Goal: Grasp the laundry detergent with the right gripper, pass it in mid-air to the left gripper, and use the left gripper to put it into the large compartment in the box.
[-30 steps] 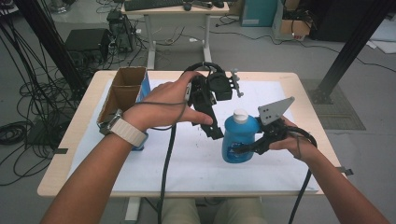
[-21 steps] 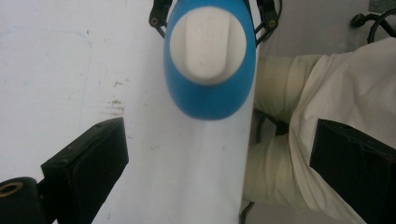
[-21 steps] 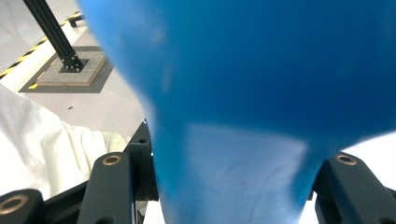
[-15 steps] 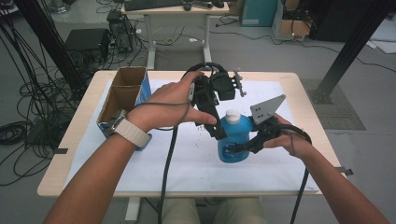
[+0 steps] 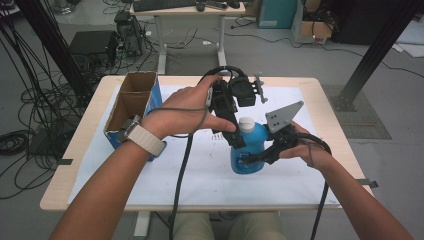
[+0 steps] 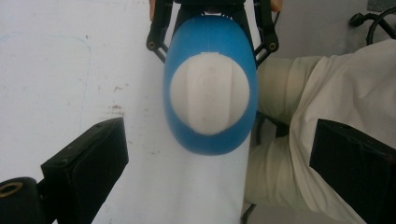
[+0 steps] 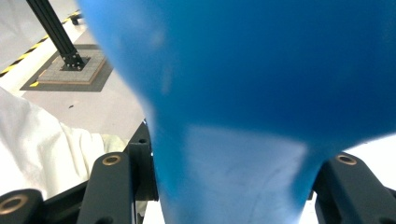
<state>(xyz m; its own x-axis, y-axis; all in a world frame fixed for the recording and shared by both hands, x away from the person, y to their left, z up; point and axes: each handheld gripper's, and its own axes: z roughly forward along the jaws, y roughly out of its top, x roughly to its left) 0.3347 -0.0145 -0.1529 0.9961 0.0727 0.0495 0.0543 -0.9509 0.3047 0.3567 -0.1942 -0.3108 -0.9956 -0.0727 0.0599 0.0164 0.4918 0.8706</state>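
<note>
A blue bottle (image 5: 248,152) with a white cap (image 5: 246,123) stands upright at the middle of the table, over the white sheet. My right gripper (image 5: 260,157) comes in from the right and is shut on the bottle's lower body. In the right gripper view the blue bottle (image 7: 261,70) sits between the jaws of that gripper (image 7: 224,186). My left gripper (image 5: 239,136) points down just over the cap. In the left gripper view its jaws (image 6: 219,177) stand wide apart either side of the cap (image 6: 209,95), touching nothing.
An open cardboard box (image 5: 131,102) with a blue side stands at the table's left edge. The white sheet (image 5: 200,175) covers most of the tabletop. Cables trail from both grippers toward the front edge. A desk and black frame posts stand beyond the table.
The right gripper has carried the bottle a little to the left, under the left gripper. The left gripper has kept its place.
</note>
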